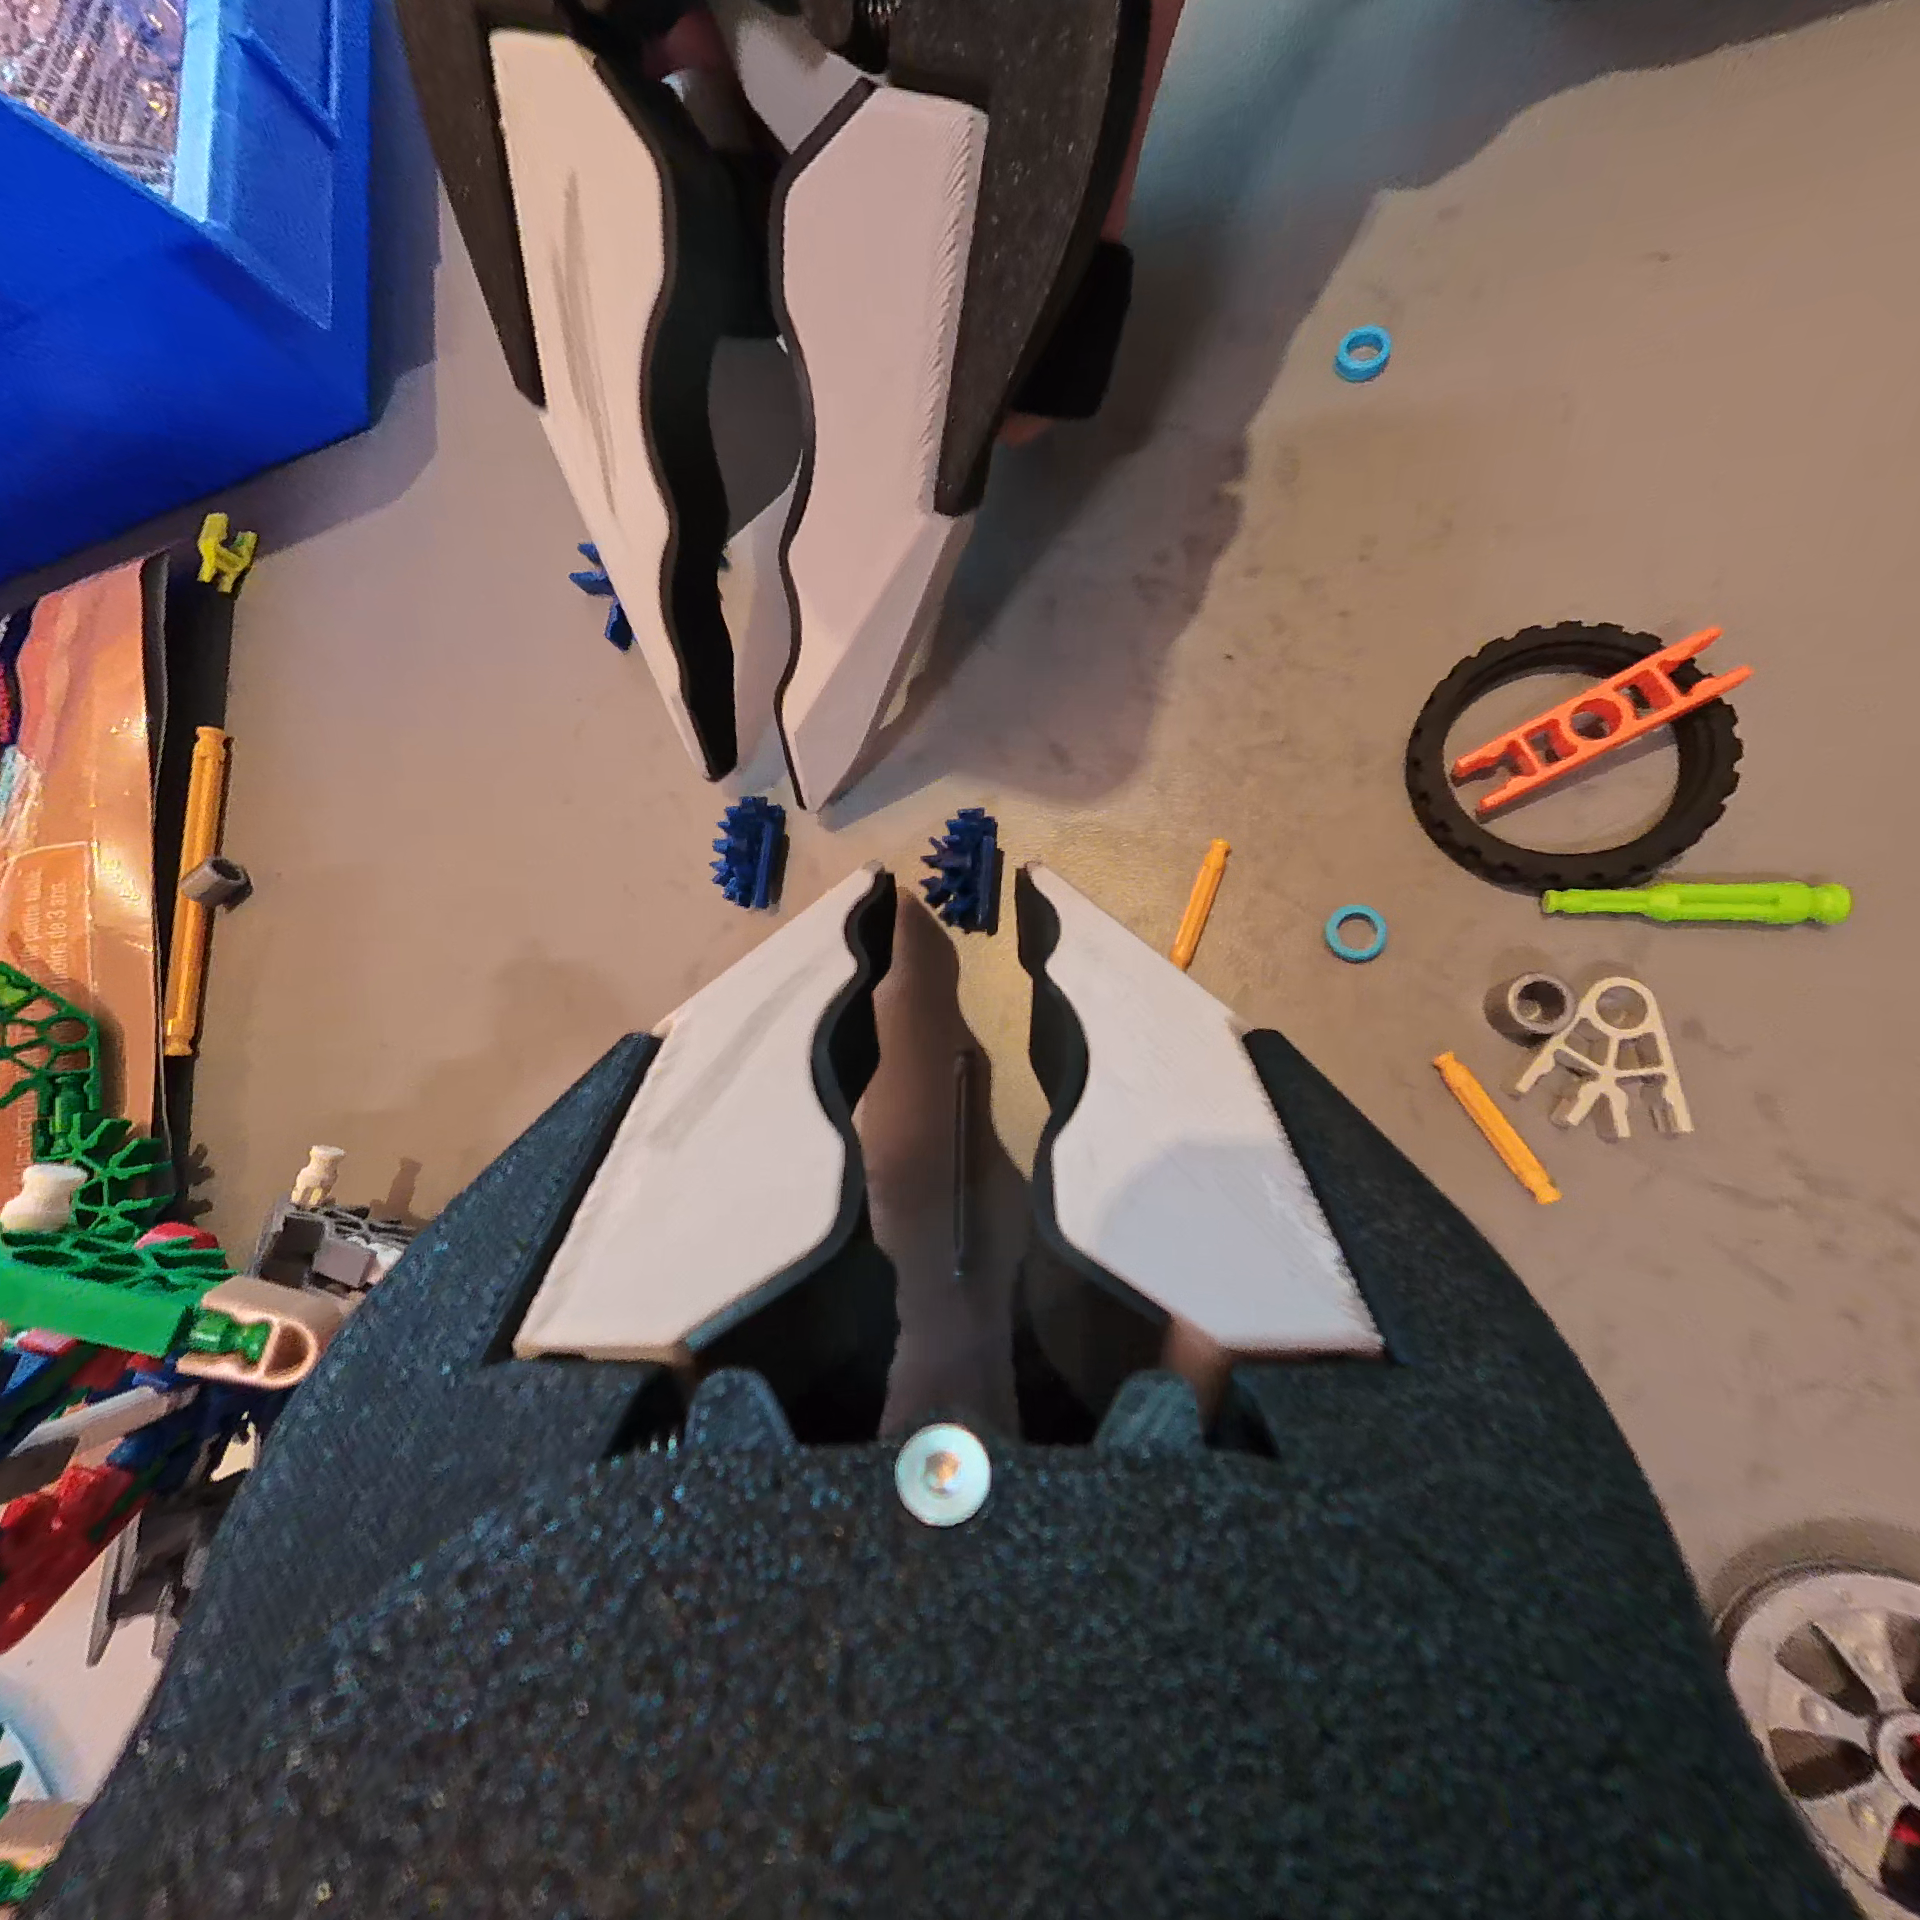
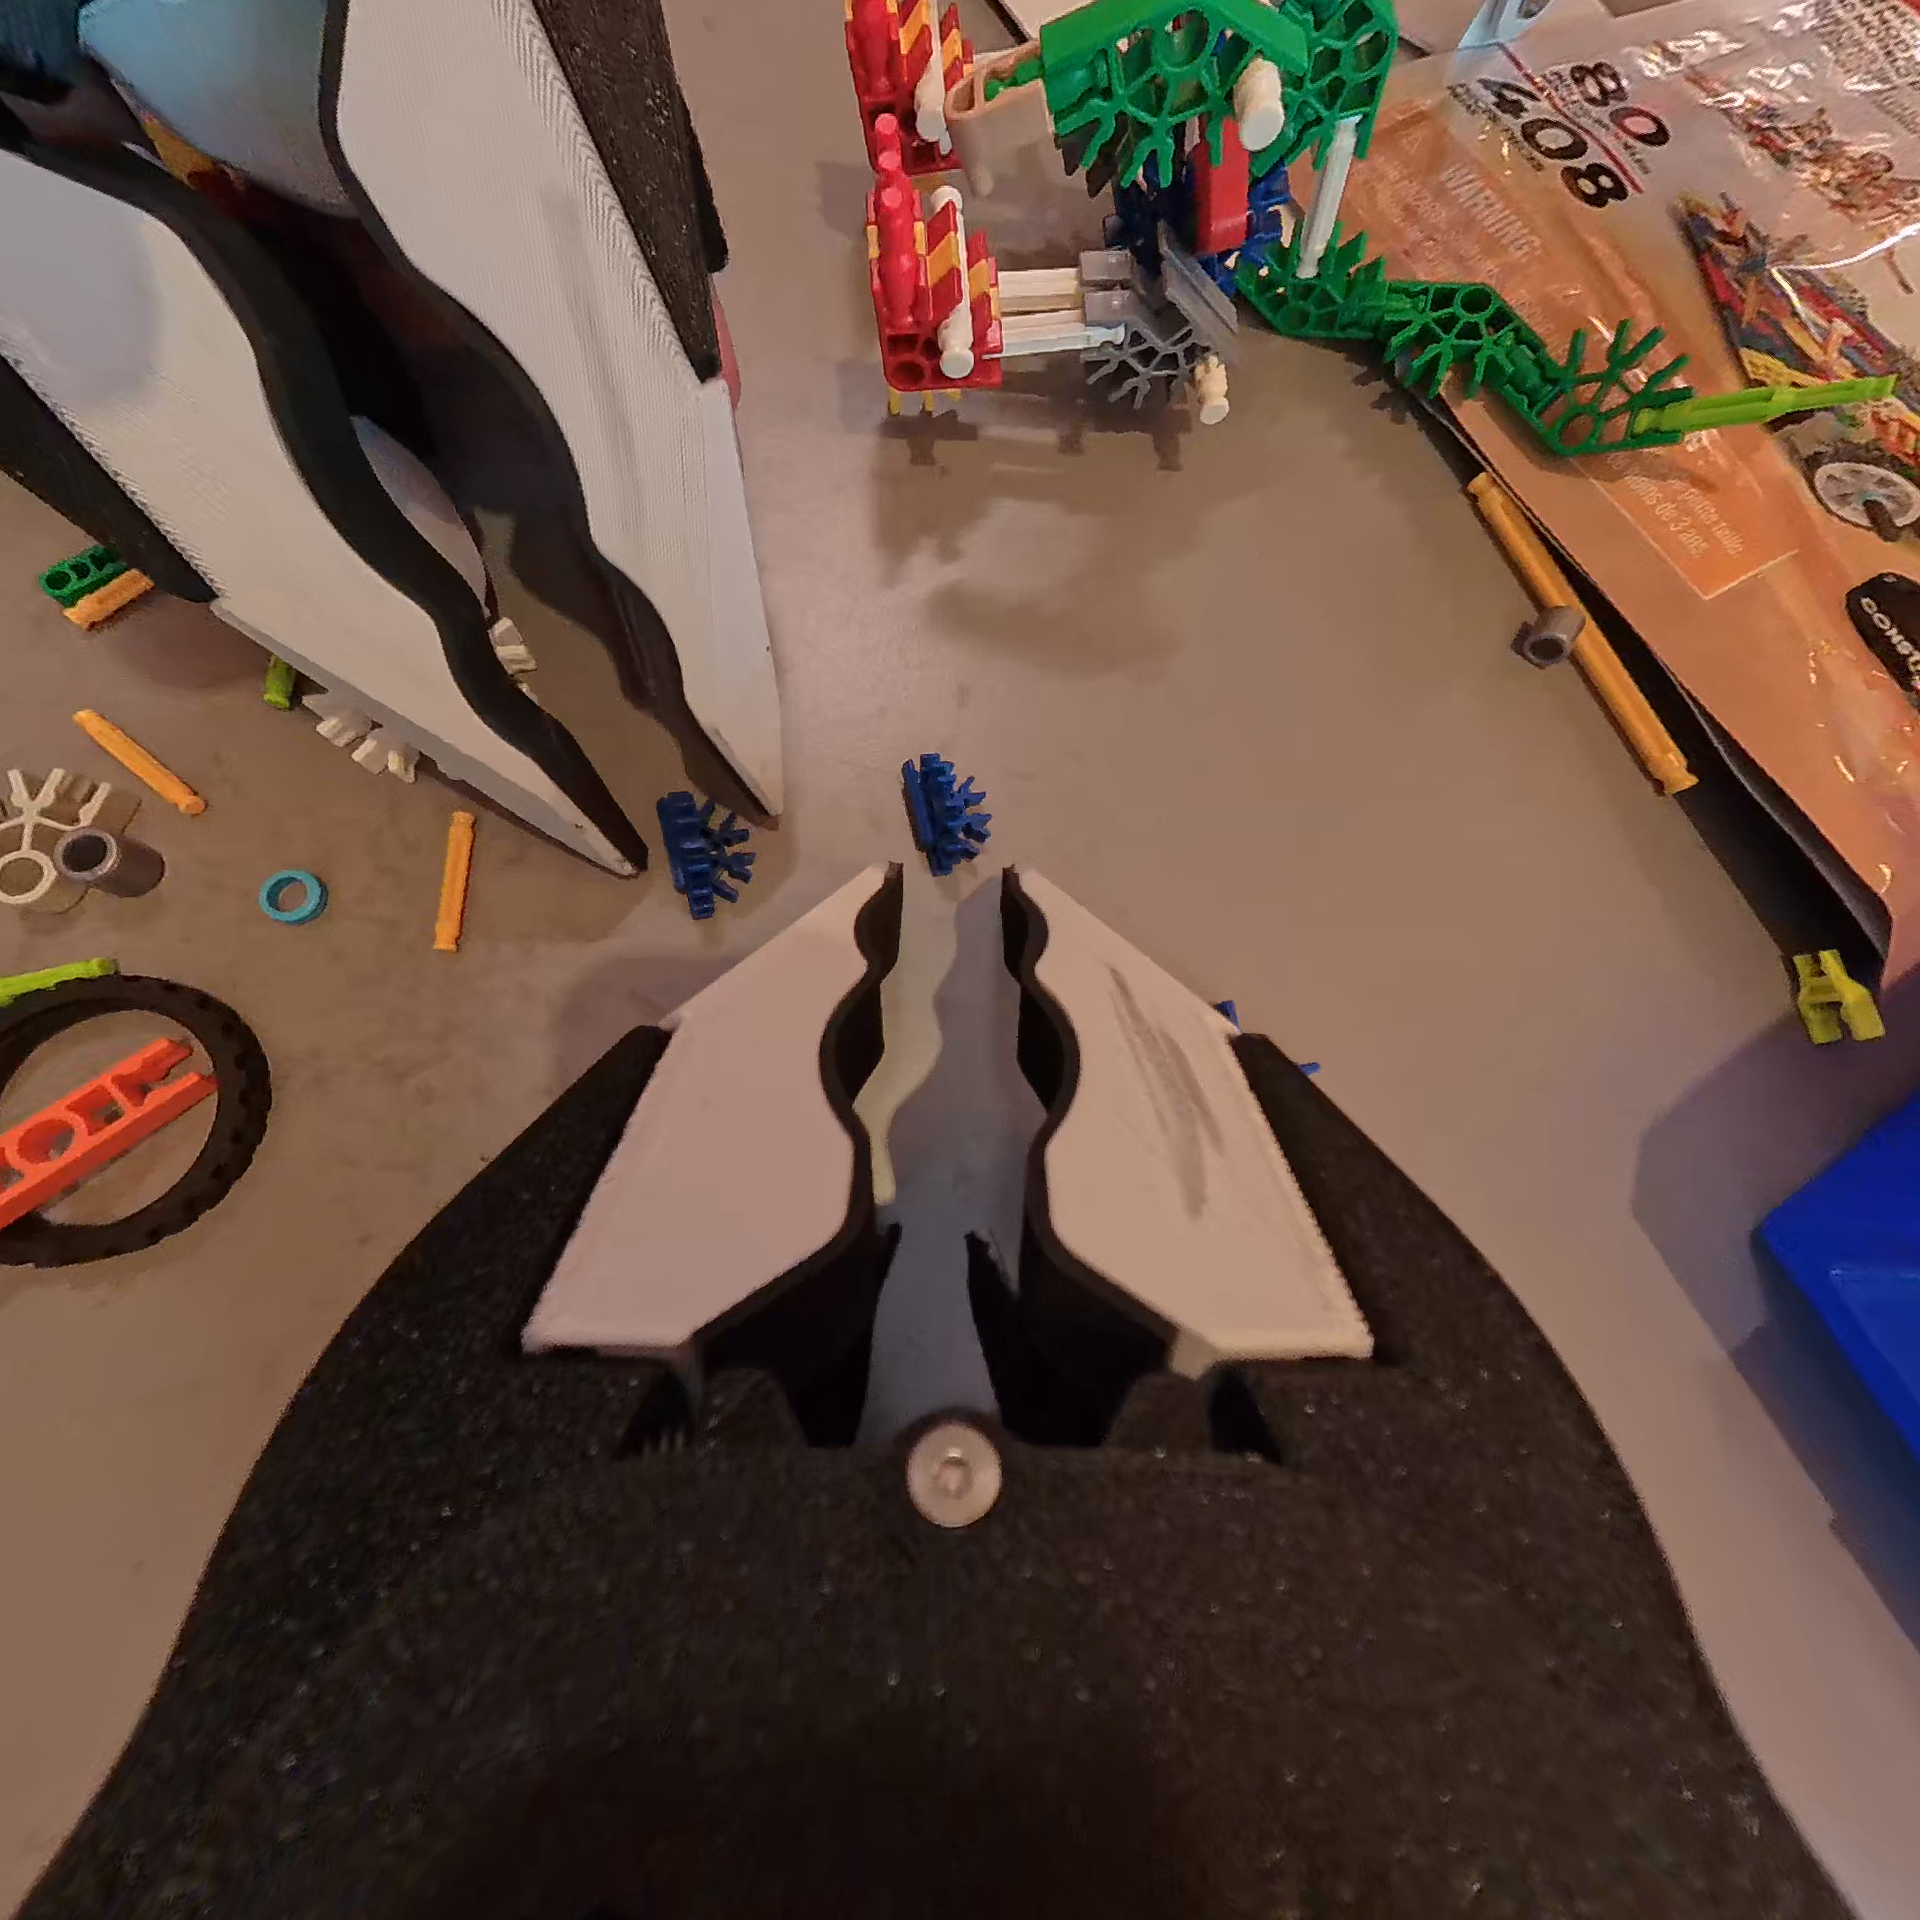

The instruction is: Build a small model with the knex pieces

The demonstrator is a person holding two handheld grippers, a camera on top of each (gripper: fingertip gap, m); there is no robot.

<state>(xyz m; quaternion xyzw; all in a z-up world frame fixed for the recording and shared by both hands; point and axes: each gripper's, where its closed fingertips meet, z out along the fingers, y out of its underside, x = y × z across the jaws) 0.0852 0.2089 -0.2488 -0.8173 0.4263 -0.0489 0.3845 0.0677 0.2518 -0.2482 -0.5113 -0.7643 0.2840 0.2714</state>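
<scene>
Right, two small blue spiky connectors sit on the grey worktop (image 1: 1351, 540) w/ both grippers nosed in at them from opposite sides, tips nearly meeting.

Left gripper (image 1: 951, 873): jaws apart, nothing in them. One blue connector (image 1: 961, 868) stands on edge right at the mouth of its gap, just ahead of the tips, flat side twd the right-hand finger, long axis running roughly along the gripper's reach. The other blue connector (image 1: 750, 854) is just off to the left of that finger, closer to the right gripper (image 1: 764, 790), which comes in from the far side w/ tips angled down at the worktop.

From the right wrist view it mirrors: right gripper (image 2: 951, 868) jaws a little apart, empty, w/ a connector (image 2: 945, 812) just beyond its tips, not touching as far as I can tell. Second connector (image 2: 707, 852) lies by the left gripper's tips (image 2: 707, 831), touching or all but.

So each gripper has its own piece nearest; both held low, pitched down.

Round about: black tyre (image 1: 1571, 758) w/ an orange piece (image 1: 1600, 717) across it, lime rod (image 1: 1699, 899), teal rings, yellow rods, blue bin (image 1: 156, 312), a green-and-red build (image 2: 1195, 208) on the far edge.
</scene>
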